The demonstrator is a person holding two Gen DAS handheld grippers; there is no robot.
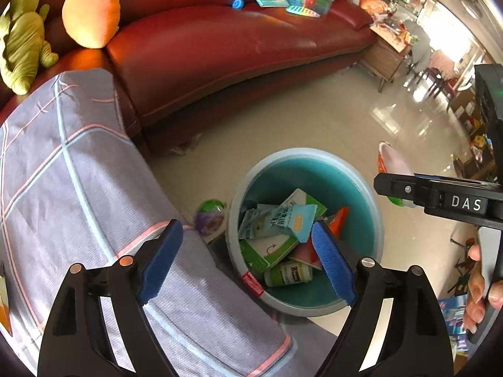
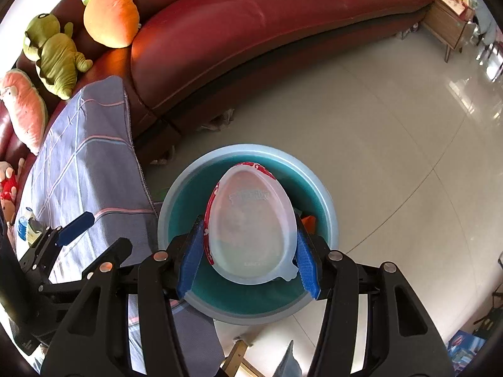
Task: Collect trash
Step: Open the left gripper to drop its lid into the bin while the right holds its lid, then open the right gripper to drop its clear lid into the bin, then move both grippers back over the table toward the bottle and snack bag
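Left wrist view: the left gripper (image 1: 248,260) points steeply down, its blue pads spread wide with nothing between them; one pad hangs over the grey checked cloth (image 1: 78,188), the other over the bin's mouth.
Bin: a round pale-blue bin (image 1: 375,220) with a teal inside stands on the pale tiled floor (image 1: 314,116), right beside the cloth-draped seat edge.
Bin contents: a light-blue carton (image 1: 283,220) lies on top of a green-and-white box (image 1: 267,251), with a small green-labelled jar (image 1: 287,273) lower down and an orange piece (image 1: 341,220) against the far side.
Floor trash: a round green and purple wrapper (image 1: 210,216) lies on the floor just outside the bin, at the foot of the cloth.
Right wrist view: the right gripper (image 2: 248,260) has its pads pressed on either side of a clear egg-shaped plastic shell (image 2: 251,220) with a red printed rim.
Shell position: held directly above the bin's opening, clear of the rim.
Surroundings: a red leather sofa (image 2: 251,31) curves behind, carrying an orange plush (image 2: 110,15) and a green plush (image 2: 53,53).
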